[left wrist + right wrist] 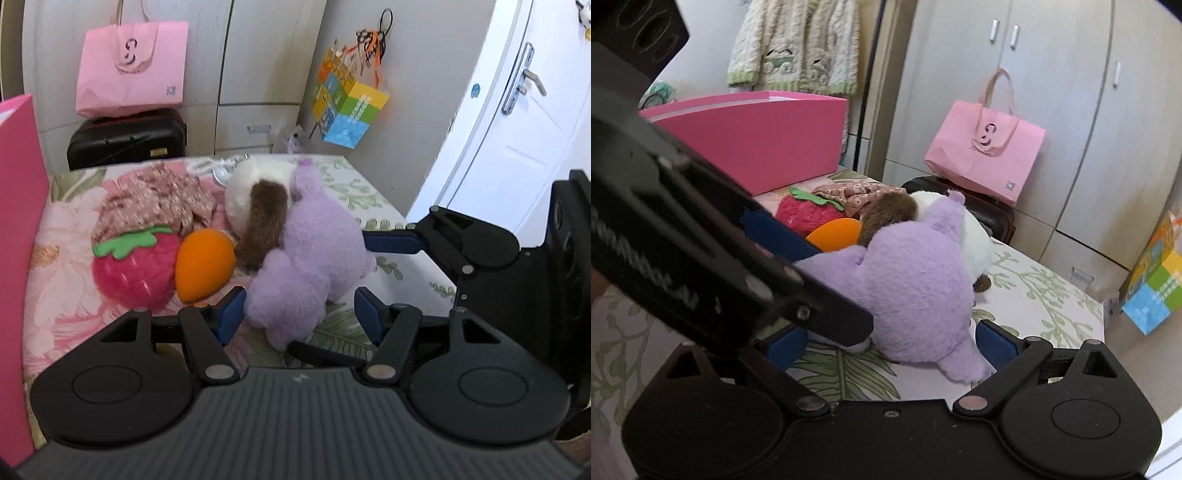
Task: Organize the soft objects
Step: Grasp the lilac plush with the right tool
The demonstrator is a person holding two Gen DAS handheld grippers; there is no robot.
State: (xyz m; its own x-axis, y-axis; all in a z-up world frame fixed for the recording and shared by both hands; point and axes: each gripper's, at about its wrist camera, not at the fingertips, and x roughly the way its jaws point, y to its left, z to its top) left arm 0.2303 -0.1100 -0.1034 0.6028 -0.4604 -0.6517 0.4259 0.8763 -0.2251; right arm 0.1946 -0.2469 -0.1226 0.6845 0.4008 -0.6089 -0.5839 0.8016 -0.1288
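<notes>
A purple plush toy [314, 254] lies on the floral sheet, leaning on a white and brown plush [255, 199]. Left of them sit an orange soft ball [205, 264], a red strawberry plush [133, 269] and a crumpled pink patterned cloth [159, 199]. My left gripper [299, 317] is open, its blue fingers either side of the purple plush's near end. My right gripper [892, 343] is open around the same purple plush [916, 288] from the other side. The right gripper also shows in the left wrist view [391, 243], a finger touching the plush.
A tall pink box [757, 140] stands on the bed behind the toys. A pink paper bag [133, 70] rests on a black suitcase [127, 138] by the wardrobe. A colourful gift bag [349, 107] hangs on the wall. A white door [517, 110] is at the right.
</notes>
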